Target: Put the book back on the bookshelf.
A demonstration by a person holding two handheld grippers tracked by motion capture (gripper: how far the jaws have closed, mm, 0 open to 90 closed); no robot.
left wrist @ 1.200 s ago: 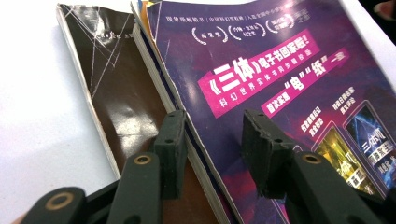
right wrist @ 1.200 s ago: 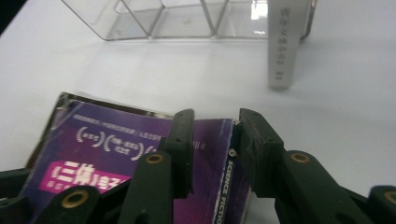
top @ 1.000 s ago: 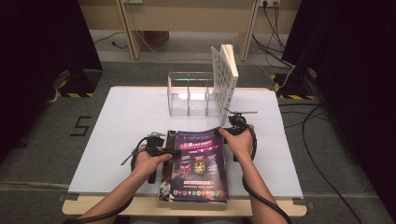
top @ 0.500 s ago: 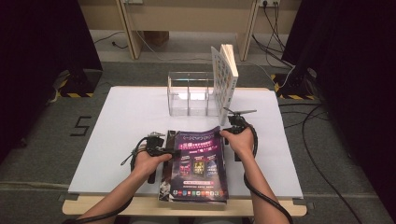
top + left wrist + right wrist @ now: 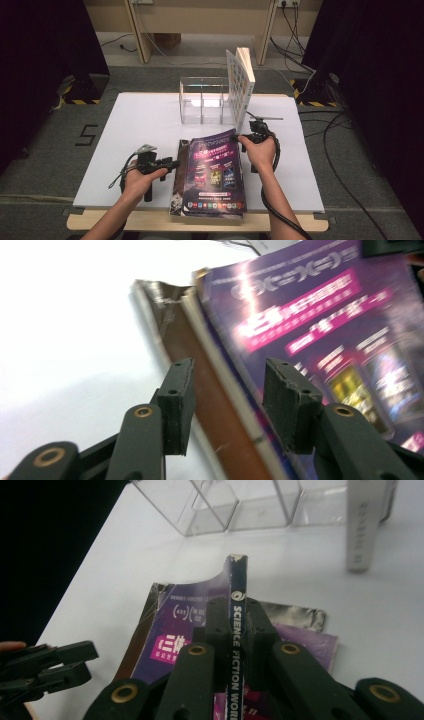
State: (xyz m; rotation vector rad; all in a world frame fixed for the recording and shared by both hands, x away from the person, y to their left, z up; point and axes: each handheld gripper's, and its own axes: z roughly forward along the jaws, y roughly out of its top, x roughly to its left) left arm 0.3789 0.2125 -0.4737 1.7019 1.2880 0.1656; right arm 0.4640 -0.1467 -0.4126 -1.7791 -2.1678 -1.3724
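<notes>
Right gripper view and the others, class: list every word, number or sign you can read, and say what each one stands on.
"SCIENCE FICTION WOR", cut off below: spine of the magazine clamped in the right gripper.
"5": floor mark left of the table, high view.
Pink and white cover lettering on that magazine: too blurred to read.
Spine lettering on the upright book beside the clear organiser: too small to read.
</notes>
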